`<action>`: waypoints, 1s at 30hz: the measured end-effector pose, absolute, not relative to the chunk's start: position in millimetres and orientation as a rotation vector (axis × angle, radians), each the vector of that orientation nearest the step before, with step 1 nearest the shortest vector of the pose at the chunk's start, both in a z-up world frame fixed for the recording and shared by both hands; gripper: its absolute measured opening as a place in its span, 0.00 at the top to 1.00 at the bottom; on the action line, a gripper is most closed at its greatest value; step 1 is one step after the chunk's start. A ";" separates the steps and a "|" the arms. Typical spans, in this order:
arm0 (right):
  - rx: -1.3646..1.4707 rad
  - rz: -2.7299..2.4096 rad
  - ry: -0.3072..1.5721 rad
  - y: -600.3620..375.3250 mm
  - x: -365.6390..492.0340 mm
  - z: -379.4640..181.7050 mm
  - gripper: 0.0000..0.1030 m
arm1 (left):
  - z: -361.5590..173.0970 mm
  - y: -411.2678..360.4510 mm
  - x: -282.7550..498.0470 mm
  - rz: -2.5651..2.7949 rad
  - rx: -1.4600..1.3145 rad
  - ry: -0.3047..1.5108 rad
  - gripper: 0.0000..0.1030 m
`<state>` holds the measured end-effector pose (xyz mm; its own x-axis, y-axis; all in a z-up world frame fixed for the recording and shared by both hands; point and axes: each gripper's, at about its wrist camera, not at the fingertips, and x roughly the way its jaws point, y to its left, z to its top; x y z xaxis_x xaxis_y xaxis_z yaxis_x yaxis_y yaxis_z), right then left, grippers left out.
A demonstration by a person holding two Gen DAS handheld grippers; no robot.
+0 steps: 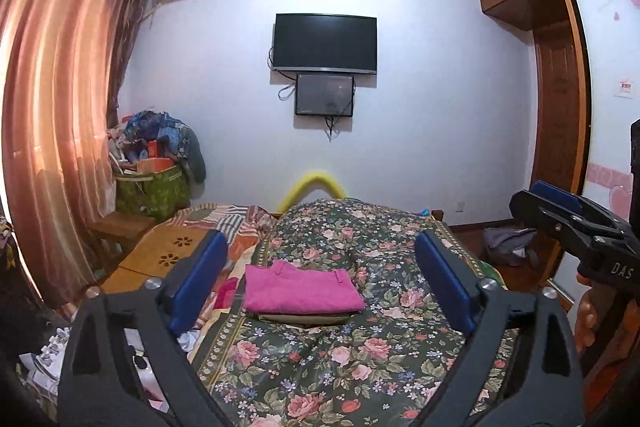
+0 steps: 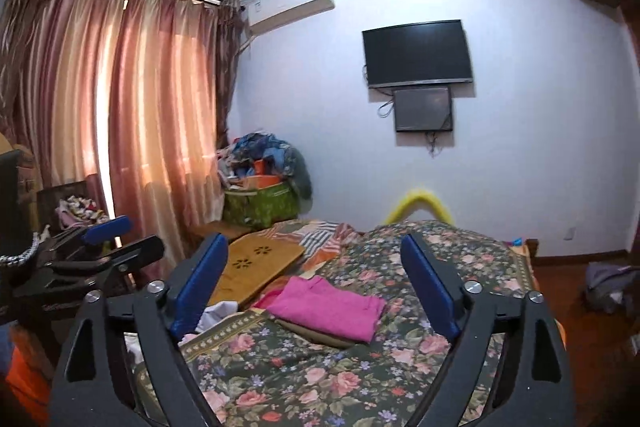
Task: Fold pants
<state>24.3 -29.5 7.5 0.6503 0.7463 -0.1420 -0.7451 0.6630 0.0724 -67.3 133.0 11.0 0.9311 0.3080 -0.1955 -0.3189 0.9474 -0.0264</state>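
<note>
Pants (image 1: 302, 287), bright pink, lie folded into a neat rectangle on the flowered bedspread (image 1: 360, 367), stacked on top of a second folded piece in olive tan (image 1: 304, 318) whose edge peeks out beneath. In the left wrist view the stack sits at about twelve o'clock from the left gripper (image 1: 322, 283), framed between its blue pads (image 1: 444, 287); in the right wrist view it sits near eleven o'clock of the right gripper (image 2: 314, 291). Both grippers hang above the bed with jaws released wide, grasping nothing and well clear of the cloth. Judging by how the cloth lies, the fold looks finished. The main risk now is disturbing it: a gripper dropping low could snag the top layer and drag it off the olive piece, or nudge the stack toward the wooden board (image 2: 250, 267) at ten o'clock and the loose white cloth (image 2: 216, 315) beside it. The bedspread is soft and lumpy, so pressing near the stack could tilt it and let the fold slip open. The two grippers also hover close enough that swinging either sideways could knock them together.
</note>
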 end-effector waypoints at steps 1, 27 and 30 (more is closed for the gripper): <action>0.008 0.843 0.165 -31.1 20.8 6.8 0.11 | 10.1 131.6 -69.5 0.324 -0.058 0.188 0.01; -0.017 0.796 0.151 -33.2 4.8 2.5 0.01 | -0.9 135.6 -72.0 0.319 -0.089 0.209 0.00; -0.020 0.795 0.152 -32.5 4.1 2.2 0.01 | -1.4 137.4 -71.8 0.319 -0.093 0.211 0.00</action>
